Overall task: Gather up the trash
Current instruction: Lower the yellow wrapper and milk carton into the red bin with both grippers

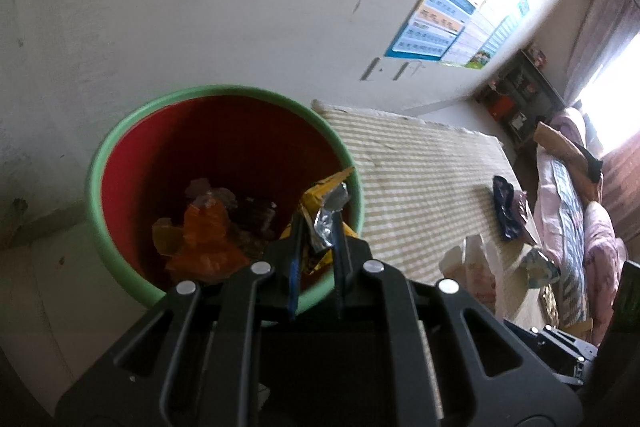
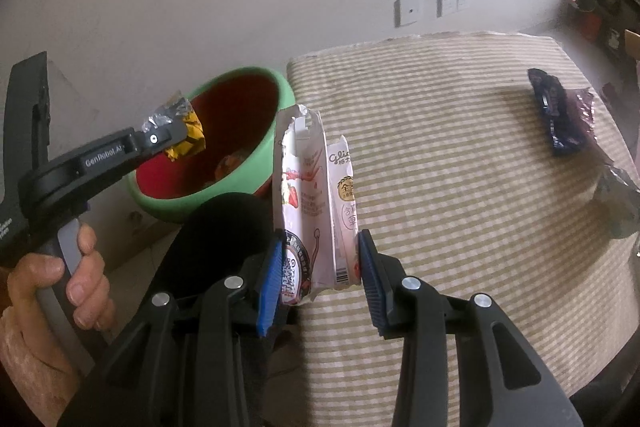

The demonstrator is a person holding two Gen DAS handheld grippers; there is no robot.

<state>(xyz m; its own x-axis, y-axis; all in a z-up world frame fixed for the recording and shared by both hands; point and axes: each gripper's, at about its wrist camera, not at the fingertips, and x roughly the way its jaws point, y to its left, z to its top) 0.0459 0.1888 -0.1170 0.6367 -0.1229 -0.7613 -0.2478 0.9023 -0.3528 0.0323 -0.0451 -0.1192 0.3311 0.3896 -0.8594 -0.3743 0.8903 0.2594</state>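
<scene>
The left gripper is clamped on a yellow foil wrapper over the bin – the drop is in hand; next, part those jaws. The right gripper pinches a white snack packet, bin at ten o'clock.

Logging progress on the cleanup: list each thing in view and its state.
Left tongs: shut on crumpled yellow foil wrapper, above the bin.
Right tongs: shut on torn white snack packets.
Red bin with green rim: upright, partly filled with wrappers.
Dark blue wrapper: lying on striped mat, uncollected.
</scene>
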